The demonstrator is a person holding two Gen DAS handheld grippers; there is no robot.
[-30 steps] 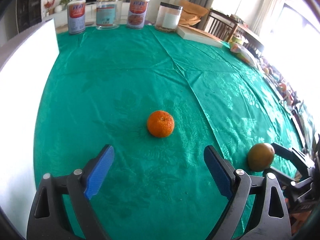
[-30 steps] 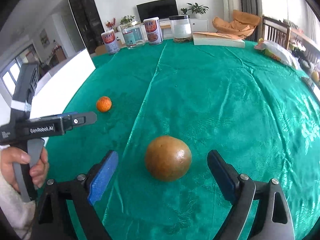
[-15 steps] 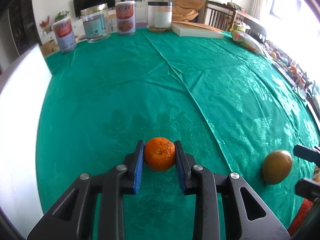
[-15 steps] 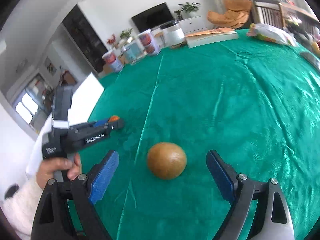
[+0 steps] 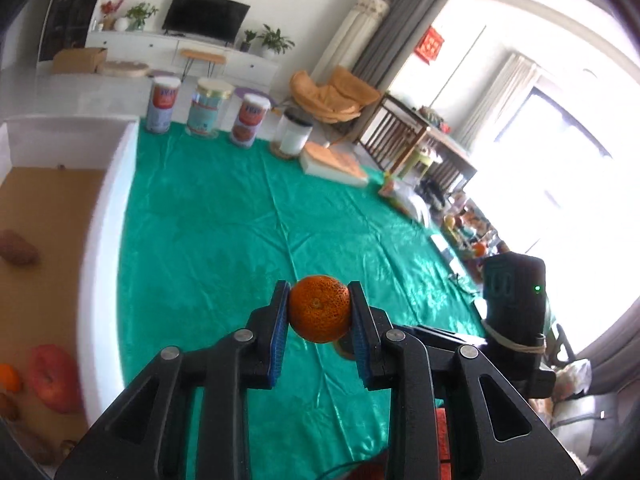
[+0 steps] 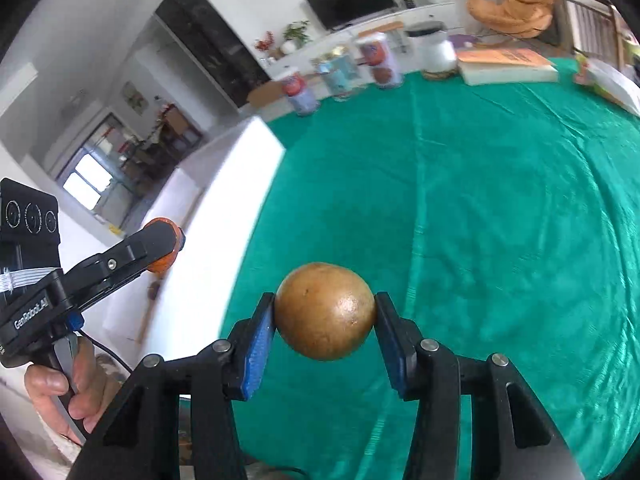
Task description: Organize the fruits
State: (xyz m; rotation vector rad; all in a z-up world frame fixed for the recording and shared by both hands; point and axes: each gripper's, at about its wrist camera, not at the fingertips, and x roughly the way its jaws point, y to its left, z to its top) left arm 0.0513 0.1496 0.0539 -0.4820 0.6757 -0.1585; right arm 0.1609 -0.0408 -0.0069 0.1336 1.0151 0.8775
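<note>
Far L in the left wrist view: white box w/ cardboard-brown floor, holding a red apple, a small orange fruit at the edge and a brown fruit further back. Box sits beside the green cloth. Centre: left gripper clamped on the orange, blue pads pressed to both sides, fruit lifted off the cloth. Behind, along the far edge of the cloth: three cans, a white jar, then a book. R of the orange: body of the right gripper, dark block w/ a green light. Right wrist view, L to R: hand on the left gripper's handle, its tip w/ the orange near the box wall; can't tell if over the box or just beside it. Centre: right gripper closed on the brown fruit, a round one, pads touching both sides, held above the cloth.
</note>
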